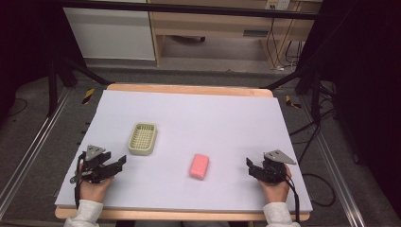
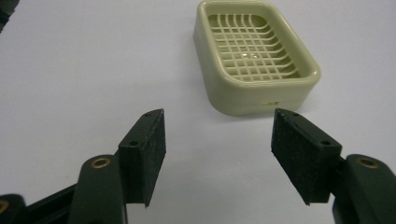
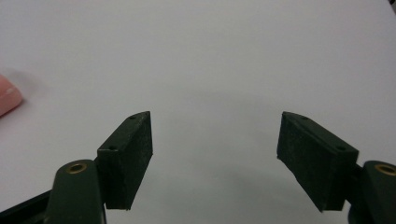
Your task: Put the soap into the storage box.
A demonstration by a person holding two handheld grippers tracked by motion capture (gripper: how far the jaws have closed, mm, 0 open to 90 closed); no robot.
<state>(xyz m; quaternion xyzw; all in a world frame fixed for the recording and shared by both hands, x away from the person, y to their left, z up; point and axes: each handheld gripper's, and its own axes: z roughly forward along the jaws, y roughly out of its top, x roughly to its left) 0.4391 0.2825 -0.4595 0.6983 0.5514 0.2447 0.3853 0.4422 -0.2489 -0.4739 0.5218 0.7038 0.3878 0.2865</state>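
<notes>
Pale lavender sheeting covers the table [image 1: 189,113], with a strip of bare wood showing along its far and near edges. On it lie 2 things: a cream-coloured soap dish [image 1: 143,138] with a slotted grid floor, left of the middle, and a pink soap bar [image 1: 199,166] nearer the person, just right of the dish and clearly apart from it. The left gripper [image 1: 119,162] rests low at the table's near left corner, held by a hand in a light sleeve, its tips aimed toward the middle of the table; the dish sits close beyond it. In the left gripper view the 2 black jaws stand apart with nothing between them, and the soap dish [image 2: 254,53] lies ahead, upright on the sheet, slightly right of the gap and not touching either pad. The right gripper [image 1: 251,166] sits at the near right, held the same way, its tips aimed left toward the bar, which lies well short of them. In the right gripper view its jaws also stand apart over bare sheet, gripping nothing, and a rounded corner of the pink soap bar [image 3: 8,99] shows at the left edge.
</notes>
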